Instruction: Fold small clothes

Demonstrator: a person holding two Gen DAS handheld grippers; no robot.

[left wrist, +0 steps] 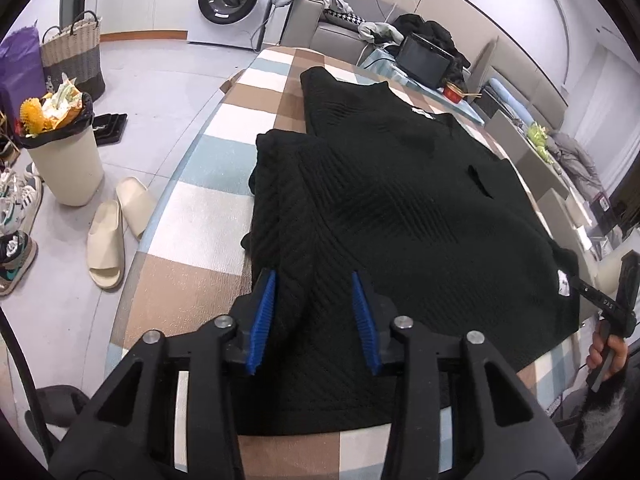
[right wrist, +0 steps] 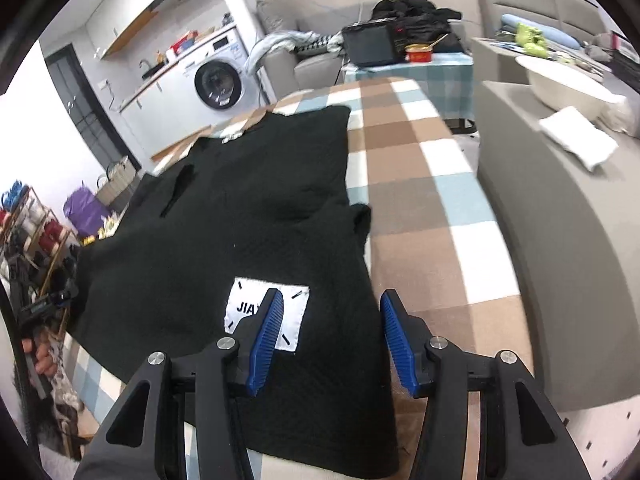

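A black ribbed garment [left wrist: 380,200] lies spread on the checked table cover [left wrist: 208,200], with its left sleeve folded in over the body. My left gripper [left wrist: 315,280] stands open at the garment's near left edge. Black fabric lies between its blue pads [left wrist: 266,312], and they do not press on it. In the right wrist view the same garment [right wrist: 240,220] has a white label [right wrist: 244,304] near its front right corner. My right gripper [right wrist: 330,300] is open above that corner, one finger over the label and the other over the bare table cover [right wrist: 420,200].
On the floor to the left are a full waste bin [left wrist: 64,160], slippers [left wrist: 108,240], shoes and a woven basket [left wrist: 74,52]. A grey unit [right wrist: 560,240] with a white basin [right wrist: 568,88] and a folded cloth [right wrist: 576,140] flanks the table's right side. A washing machine [left wrist: 230,0] stands beyond.
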